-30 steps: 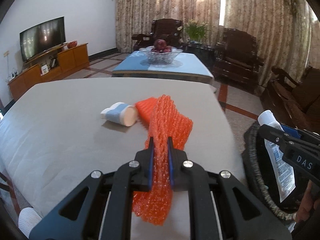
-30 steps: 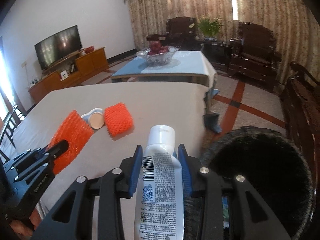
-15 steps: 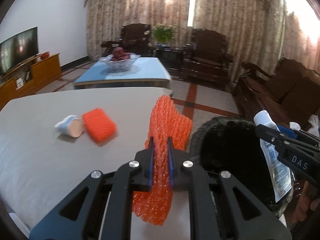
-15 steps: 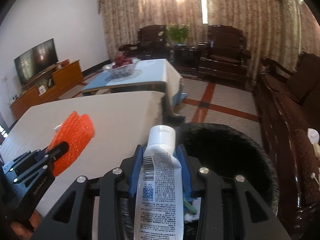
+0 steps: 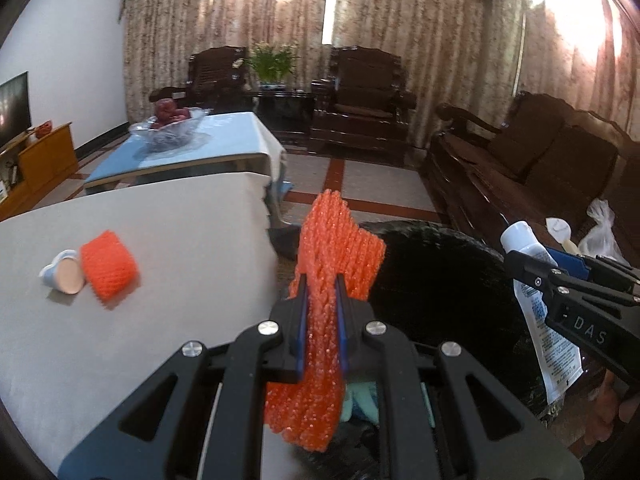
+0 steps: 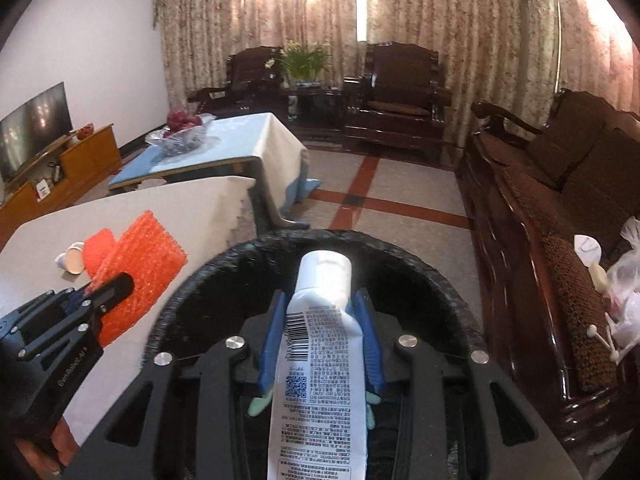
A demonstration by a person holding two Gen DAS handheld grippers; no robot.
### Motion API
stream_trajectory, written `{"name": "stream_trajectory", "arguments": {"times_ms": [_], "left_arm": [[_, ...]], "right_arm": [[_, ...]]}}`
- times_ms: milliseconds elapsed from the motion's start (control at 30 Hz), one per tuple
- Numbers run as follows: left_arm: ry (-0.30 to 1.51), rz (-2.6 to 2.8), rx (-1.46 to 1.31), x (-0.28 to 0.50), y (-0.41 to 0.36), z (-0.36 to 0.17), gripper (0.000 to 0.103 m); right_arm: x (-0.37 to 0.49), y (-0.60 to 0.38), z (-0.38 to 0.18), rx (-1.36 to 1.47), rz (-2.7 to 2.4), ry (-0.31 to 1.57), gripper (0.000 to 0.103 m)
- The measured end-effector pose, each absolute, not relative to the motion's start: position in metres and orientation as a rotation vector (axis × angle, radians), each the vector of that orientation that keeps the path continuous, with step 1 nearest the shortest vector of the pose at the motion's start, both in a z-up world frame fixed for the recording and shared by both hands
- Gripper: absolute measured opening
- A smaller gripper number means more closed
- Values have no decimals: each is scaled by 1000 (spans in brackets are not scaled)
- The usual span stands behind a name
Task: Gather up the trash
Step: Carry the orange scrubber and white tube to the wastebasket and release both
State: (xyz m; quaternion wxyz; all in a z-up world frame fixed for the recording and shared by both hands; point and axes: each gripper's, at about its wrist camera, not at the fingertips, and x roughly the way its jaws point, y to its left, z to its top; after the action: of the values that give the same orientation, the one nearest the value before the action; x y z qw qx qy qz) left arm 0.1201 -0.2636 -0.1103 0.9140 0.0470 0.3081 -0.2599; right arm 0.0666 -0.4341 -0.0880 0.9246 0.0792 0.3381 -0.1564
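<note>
My left gripper (image 5: 321, 280) is shut on an orange foam net sleeve (image 5: 336, 248), held at the left rim of the black bin (image 5: 440, 280). My right gripper (image 6: 320, 300) is shut on a white squeeze tube (image 6: 320, 320) with printed text, held over the open mouth of the black bin (image 6: 192, 288). On the grey table (image 5: 160, 248) lie a second orange foam net (image 5: 109, 270) and a small white cup (image 5: 64, 276) on its side. The right gripper (image 5: 532, 272) with the tube (image 5: 540, 304) shows at the right of the left wrist view.
Something pale green (image 6: 260, 404) lies inside the bin. A dark wooden sofa (image 6: 560, 208) with a plastic bag (image 6: 624, 280) runs along the right. A coffee table with a glass fruit bowl (image 5: 172, 128), armchairs and a TV stand lie beyond.
Both grippers have swung right, off the table toward the bin. The tube now hangs over the bin mouth and the net sleeve sits at its rim. Grips are unchanged.
</note>
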Motion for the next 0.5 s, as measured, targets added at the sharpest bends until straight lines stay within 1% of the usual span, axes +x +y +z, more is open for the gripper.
{"name": "stream_trajectory", "arguments": {"times_ms": [233, 300, 333, 367, 400, 433, 467, 500], "left_arm": [[654, -596, 88, 133, -284, -124, 12], [663, -601, 77, 135, -287, -127, 22], [670, -602, 60, 137, -286, -128, 39], [676, -600, 49, 139, -286, -129, 52], [677, -596, 38, 141, -283, -128, 53], [677, -593, 31, 142, -280, -127, 54], [676, -591, 32, 143, -277, -126, 57], [671, -584, 33, 143, -273, -124, 59]], "right_arm": [[67, -445, -101, 157, -357, 721, 35], [68, -446, -104, 143, -370, 731, 36], [69, -446, -105, 136, -376, 735, 37], [69, -447, -107, 126, -388, 737, 47], [68, -446, -108, 118, -398, 734, 52], [68, -446, -108, 111, -405, 730, 52], [68, -446, -108, 105, -411, 731, 55], [68, -445, -109, 102, -415, 730, 65]]}}
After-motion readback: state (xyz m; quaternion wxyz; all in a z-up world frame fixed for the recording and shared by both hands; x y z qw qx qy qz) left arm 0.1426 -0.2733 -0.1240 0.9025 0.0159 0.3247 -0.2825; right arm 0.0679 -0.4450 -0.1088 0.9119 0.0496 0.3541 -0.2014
